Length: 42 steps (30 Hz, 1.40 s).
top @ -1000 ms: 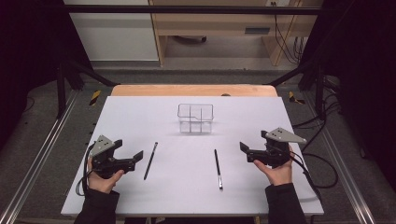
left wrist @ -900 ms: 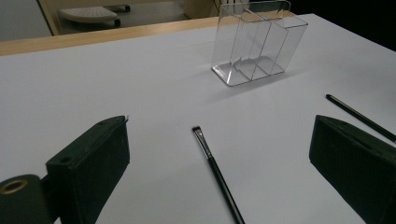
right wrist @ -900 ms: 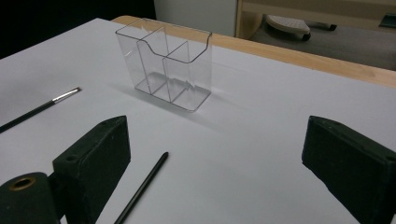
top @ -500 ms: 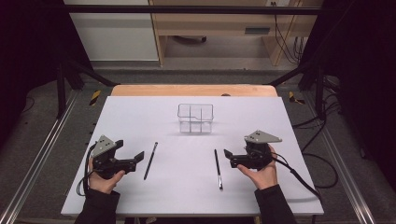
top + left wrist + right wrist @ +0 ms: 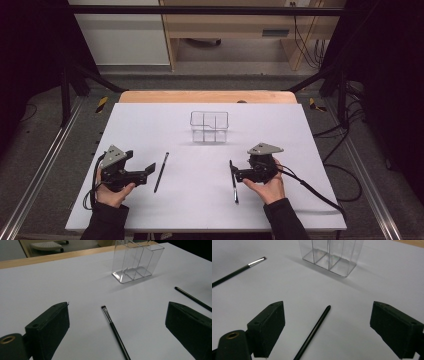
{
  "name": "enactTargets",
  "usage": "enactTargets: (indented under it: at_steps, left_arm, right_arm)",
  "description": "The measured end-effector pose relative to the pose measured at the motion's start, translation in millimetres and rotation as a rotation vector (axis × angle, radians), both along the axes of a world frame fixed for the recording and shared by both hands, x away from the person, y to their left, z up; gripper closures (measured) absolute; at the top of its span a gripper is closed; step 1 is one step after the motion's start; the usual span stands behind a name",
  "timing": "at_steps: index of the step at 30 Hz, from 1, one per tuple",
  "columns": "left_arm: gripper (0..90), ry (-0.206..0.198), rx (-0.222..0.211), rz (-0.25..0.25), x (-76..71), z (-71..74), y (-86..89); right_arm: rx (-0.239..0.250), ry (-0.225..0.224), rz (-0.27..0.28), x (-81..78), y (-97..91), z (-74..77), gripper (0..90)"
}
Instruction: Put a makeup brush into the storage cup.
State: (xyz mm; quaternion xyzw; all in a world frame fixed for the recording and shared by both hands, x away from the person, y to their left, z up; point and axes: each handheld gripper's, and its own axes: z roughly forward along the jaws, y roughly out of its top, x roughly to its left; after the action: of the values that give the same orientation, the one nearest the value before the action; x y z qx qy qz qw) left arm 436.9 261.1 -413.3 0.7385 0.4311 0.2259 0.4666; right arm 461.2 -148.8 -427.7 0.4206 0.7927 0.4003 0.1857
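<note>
at the left side of the white surface (image 5: pixel 150 125) the left gripper (image 5: pixel 148 169) rests low in the person's left hand (image 5: pixel 111 192), its black jaws spread wide with nothing between the pads. in the left gripper view a thin black brush (image 5: pixel 115 331) lies flat on the surface between those jaws, touching neither of them, its bristle tip pointing away toward the far edge. from the high view that same brush (image 5: pixel 161 172) lies just beside the jaws' tips, running near to far with a slight tilt.

further along, in the middle and well toward the far edge, a clear plastic organizer (image 5: pixel 209 126) stands upright, split into compartments, all of them bare. it stands well apart from both grippers.

right of centre a second slim black stick, a pencil-like liner (image 5: pixel 233 180), lies flat, also running near to far. the right gripper (image 5: pixel 233 173) has come in beside it, held in the person's right hand (image 5: pixel 267 185), and its jaws have just been closing a little, yet they stand wide apart. in the right gripper view the liner (image 5: pixel 313 332) lies between the two jaws on the surface, untouched by either pad, so nothing is gripped. the first brush (image 5: pixel 238 268) shows off to that view's upper left, and the organizer (image 5: pixel 330 255) stands beyond.
</note>
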Motion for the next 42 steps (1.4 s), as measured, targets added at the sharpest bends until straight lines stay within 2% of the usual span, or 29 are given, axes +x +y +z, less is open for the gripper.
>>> enactTargets:
  at_steps: [4, 13, 22, 24, 27, 35, 42]
  left_arm:
    - [4.4, 0.001, 0.007, 0.001, 0.2, -0.2, -0.9]
    - [4.4, 0.003, 0.010, 0.002, 0.7, -0.4, -1.5]
    - [4.7, 0.004, 0.014, -0.001, 0.4, -0.1, -2.2]
    - [4.8, 0.003, 0.015, -0.002, 0.2, 0.2, -2.2]
    - [5.0, 0.001, 0.013, -0.002, 0.1, 0.5, -2.2]
    - [5.2, 0.002, 0.018, -0.007, -0.1, -0.1, -3.1]
    - [5.6, 0.003, 0.015, -0.011, -0.3, 0.3, -3.5]
  right_arm:
    - [-0.001, 0.031, 0.011, 2.3, 5.5, -8.5, 15.8]
    - [-0.022, 0.070, 0.027, 5.5, 12.9, -21.8, 20.5]
    - [-0.080, 0.111, 0.053, 7.6, 20.6, -38.4, 34.0]
    - [-0.080, 0.118, 0.055, 7.5, 21.3, -39.5, 35.7]
    - [-0.090, 0.123, 0.064, 7.7, 22.3, -42.2, 42.2]
    - [-0.109, 0.144, 0.075, 7.3, 24.6, -46.4, 53.0]
    - [-0.139, 0.121, 0.085, 5.8, 24.2, -47.0, 61.9]
